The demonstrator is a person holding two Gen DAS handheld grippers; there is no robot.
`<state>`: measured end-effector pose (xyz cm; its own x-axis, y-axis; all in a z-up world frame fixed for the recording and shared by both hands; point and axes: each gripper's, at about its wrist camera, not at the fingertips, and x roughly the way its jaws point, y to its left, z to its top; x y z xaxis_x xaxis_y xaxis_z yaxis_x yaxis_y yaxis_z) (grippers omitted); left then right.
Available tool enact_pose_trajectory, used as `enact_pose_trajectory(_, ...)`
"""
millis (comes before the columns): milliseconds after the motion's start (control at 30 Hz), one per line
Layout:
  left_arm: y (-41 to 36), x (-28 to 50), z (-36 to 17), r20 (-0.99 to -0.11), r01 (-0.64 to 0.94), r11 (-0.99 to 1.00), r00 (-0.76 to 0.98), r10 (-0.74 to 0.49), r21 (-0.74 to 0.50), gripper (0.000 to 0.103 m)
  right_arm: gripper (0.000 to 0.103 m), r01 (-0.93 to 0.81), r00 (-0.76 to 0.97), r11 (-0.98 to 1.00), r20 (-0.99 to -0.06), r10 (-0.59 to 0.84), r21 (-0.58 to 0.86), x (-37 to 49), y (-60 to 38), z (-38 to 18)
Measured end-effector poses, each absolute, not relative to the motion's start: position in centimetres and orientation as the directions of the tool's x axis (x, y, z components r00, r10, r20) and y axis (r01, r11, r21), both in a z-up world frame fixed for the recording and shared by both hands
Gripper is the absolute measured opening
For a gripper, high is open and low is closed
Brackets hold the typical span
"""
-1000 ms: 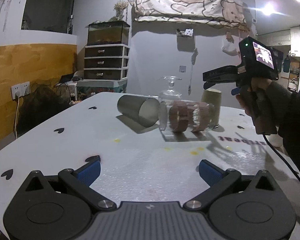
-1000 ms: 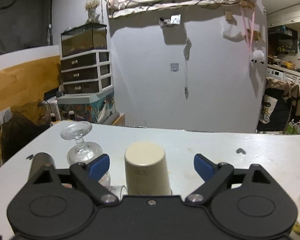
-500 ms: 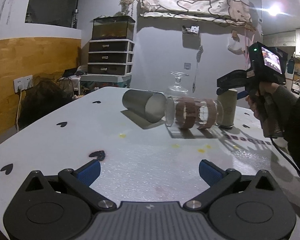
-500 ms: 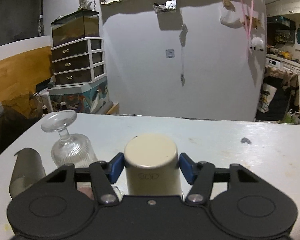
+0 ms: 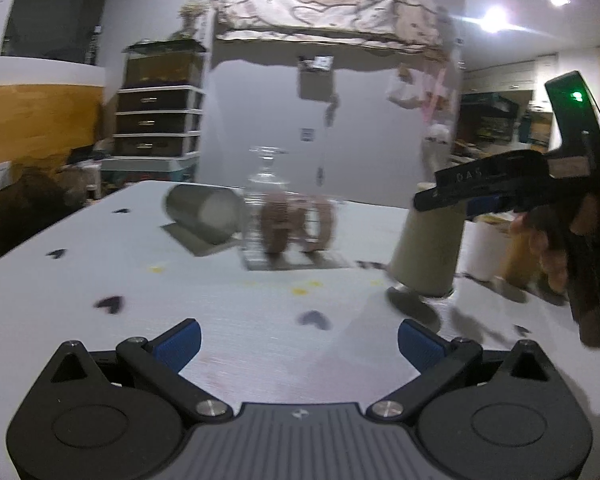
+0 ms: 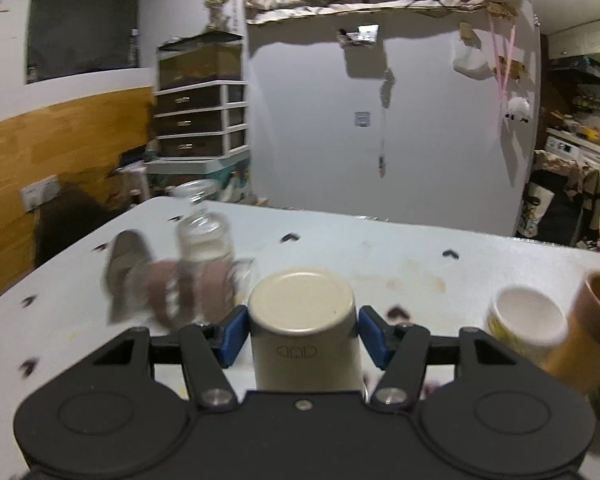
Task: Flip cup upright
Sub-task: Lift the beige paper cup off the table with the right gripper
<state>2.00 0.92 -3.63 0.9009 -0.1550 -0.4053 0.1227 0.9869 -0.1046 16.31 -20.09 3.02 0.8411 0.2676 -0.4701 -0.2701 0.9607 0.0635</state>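
A beige cup [image 6: 304, 332] is upside down, base up, between the blue pads of my right gripper [image 6: 302, 334], which is shut on it. In the left wrist view the same cup [image 5: 428, 256] hangs a little above the white table [image 5: 220, 312], held by the right gripper [image 5: 452, 196] from above, with its shadow under it. My left gripper [image 5: 298, 342] is open and empty, low over the table's near side.
A grey metal cup [image 5: 204, 212] lies on its side at mid-table beside a clear glass with brown bands [image 5: 292, 228], also on its side, and an upturned stemmed glass [image 5: 266, 172]. A white cup [image 6: 526, 320] and a brown cup [image 6: 588, 320] stand at the right.
My right gripper closed on the beige cup and lifted it off the table toward the near right. The left gripper shifted its view a little; its jaws stayed open.
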Motion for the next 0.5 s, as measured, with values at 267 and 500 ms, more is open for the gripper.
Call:
enact_pose_trajectory(267, -3.6, 0.9, -4.3, -0.419, 0.282, 0.953, 0.856, -0.302, -0.111, 0.103, 0.061, -0.308, 0.812, 0.946, -0.489, 0.319, 0.106, 8.4, -21.9, 1.7)
enact_pose_trajectory(500, -6.6, 1.6, -5.7, -0.452, 0.369, 0.923, 0.808, -0.377, -0.111, 0.103, 0.061, -0.335, 0.804, 0.936, -0.485, 0.346, 0.111, 4.2, -22.9, 0.9)
